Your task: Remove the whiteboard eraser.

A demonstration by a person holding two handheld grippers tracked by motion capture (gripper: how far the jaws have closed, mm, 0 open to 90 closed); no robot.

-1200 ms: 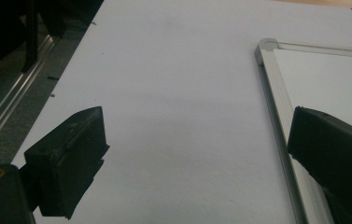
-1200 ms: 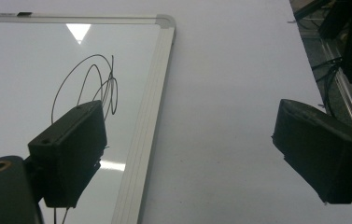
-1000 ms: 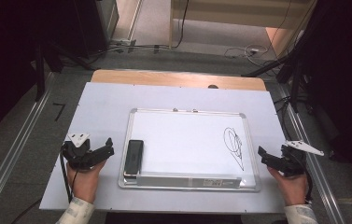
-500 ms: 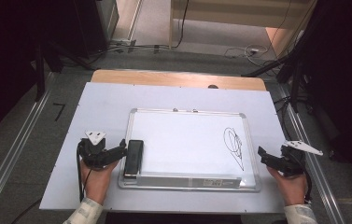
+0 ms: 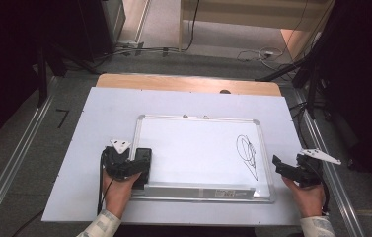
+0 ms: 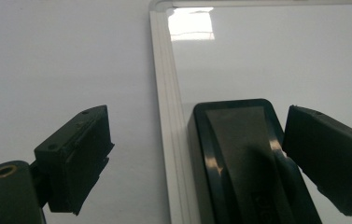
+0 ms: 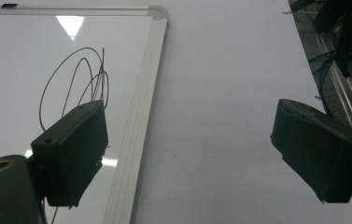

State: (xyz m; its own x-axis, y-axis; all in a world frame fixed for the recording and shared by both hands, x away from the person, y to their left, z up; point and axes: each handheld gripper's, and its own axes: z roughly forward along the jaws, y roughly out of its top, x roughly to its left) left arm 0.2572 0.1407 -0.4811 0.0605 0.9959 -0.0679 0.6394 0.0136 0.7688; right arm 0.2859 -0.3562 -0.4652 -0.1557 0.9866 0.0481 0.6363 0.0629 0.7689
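Straddling black eraser (image 6: 248,154) with left hand-held gripper (image 5: 133,167), jaws spread, one outside whiteboard (image 5: 198,148) frame, other beside eraser — likely lining up grasp. Right hand-held gripper (image 5: 292,172) spread, empty, parked on desk (image 5: 99,113) just right of scribble (image 5: 247,154)

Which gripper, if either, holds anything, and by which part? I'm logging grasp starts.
Neither holds anything. The left gripper stands open astride the black eraser on the whiteboard, not closed on it; the right gripper is open over the table.
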